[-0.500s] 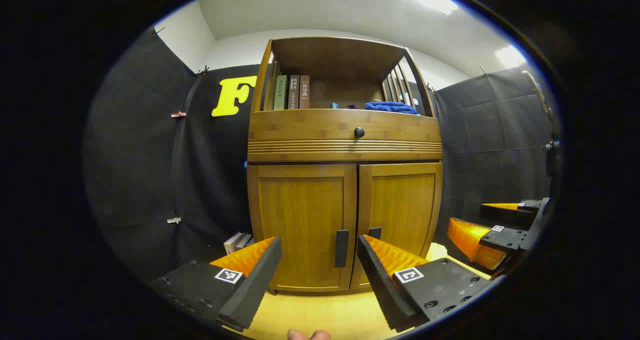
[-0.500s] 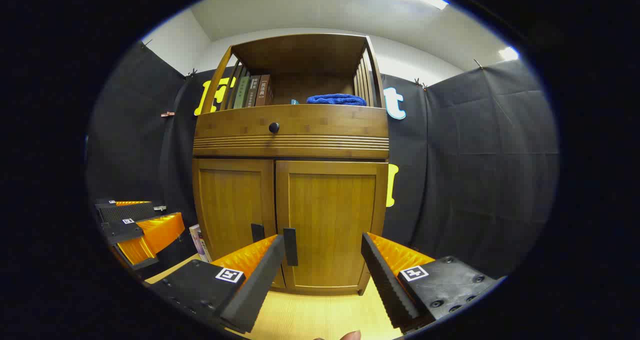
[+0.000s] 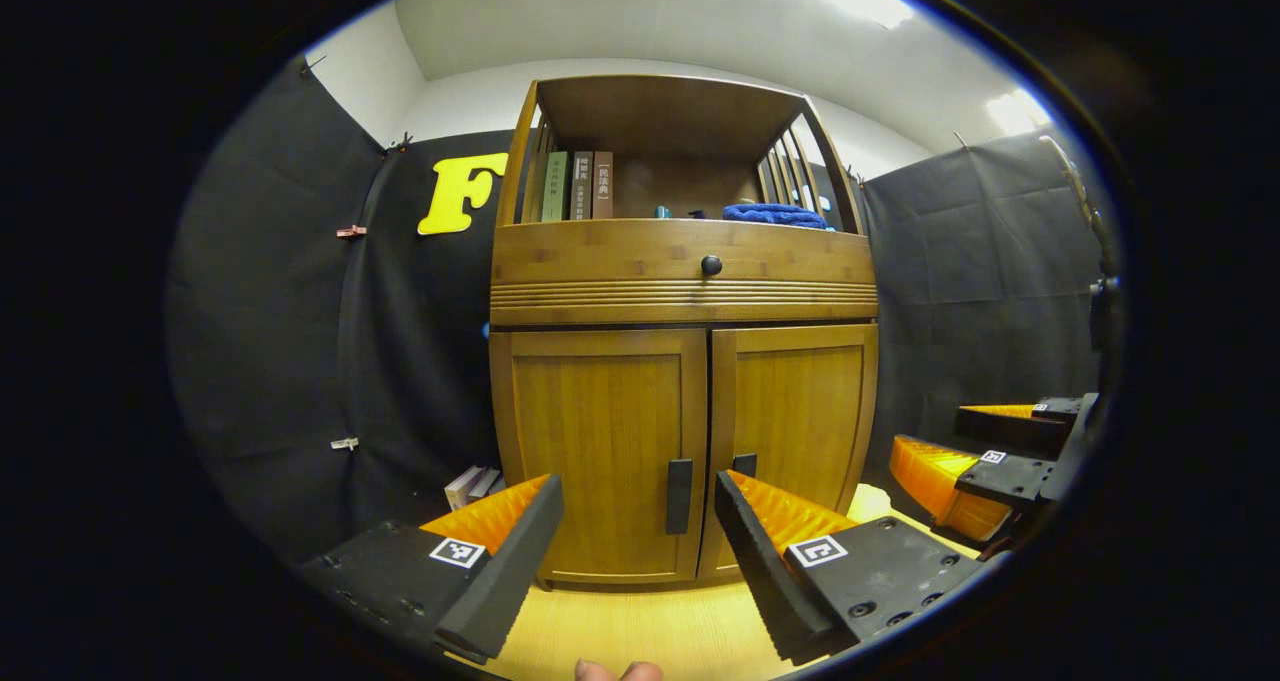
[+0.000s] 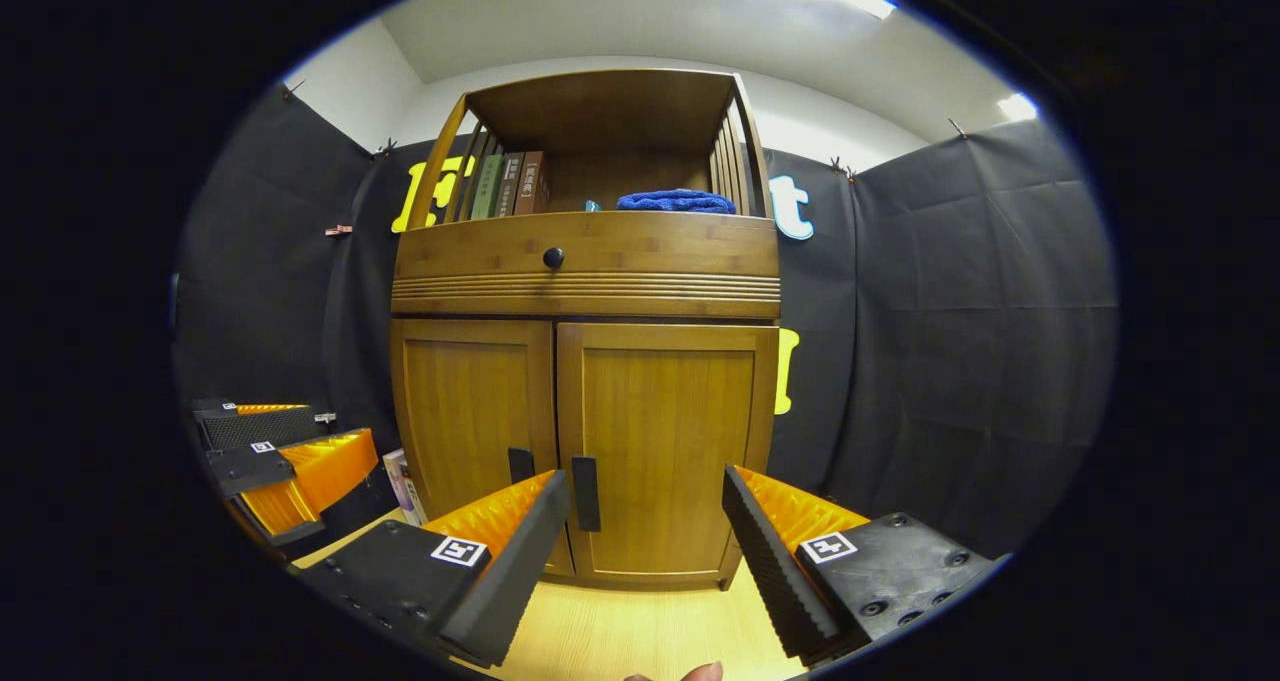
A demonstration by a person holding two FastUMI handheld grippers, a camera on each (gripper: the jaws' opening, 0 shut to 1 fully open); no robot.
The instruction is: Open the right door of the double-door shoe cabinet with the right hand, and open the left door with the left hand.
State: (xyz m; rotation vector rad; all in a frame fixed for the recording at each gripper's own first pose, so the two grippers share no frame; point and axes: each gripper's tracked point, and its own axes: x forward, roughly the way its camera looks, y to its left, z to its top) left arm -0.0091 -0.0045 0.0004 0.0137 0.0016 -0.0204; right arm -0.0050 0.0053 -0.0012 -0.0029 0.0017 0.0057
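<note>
Left tool (image 3: 637, 536) hangs with its two fingers spread wide apart, nothing between them, aimed at the lower front of the honey-coloured bamboo double-door shoe cabinet (image 3: 683, 291). Both panelled doors shut. The left door (image 3: 598, 451) lies straight ahead of this tool and not touched by it; its black vertical bar handle (image 3: 679, 496) sits in the gap between the fingers, further off. The right door (image 3: 797, 431) stands ahead and to the tool's right, its own black handle (image 3: 745, 464) partly hidden behind the right-hand finger. Far to this tool's right, low, the right tool (image 3: 975, 451) shows, also spread. In the right gripper view, the right tool (image 4: 645, 541) is likewise open wide and holding nothing, facing the cabinet (image 4: 585, 291) from short of it. The right door (image 4: 665, 451) is dead ahead; its handle (image 4: 585, 493) sits just beside the tip of the left-hand finger, further back, no contact. The left door (image 4: 472, 411) is ahead and to the left, its handle (image 4: 519, 464) just above that same finger. The left tool (image 4: 290, 461) shows low at far left. Above the doors, a ribbed drawer front with a round black knob (image 3: 711, 264); above that, an open shelf holding upright books (image 3: 576, 185) toward the left and a folded blue cloth (image 3: 775, 214) toward the right. Pale yellow wood-grain floor (image 3: 640, 631) under both tools. A fingertip (image 3: 618, 670) shows at the bottom edge of the left gripper view.
</note>
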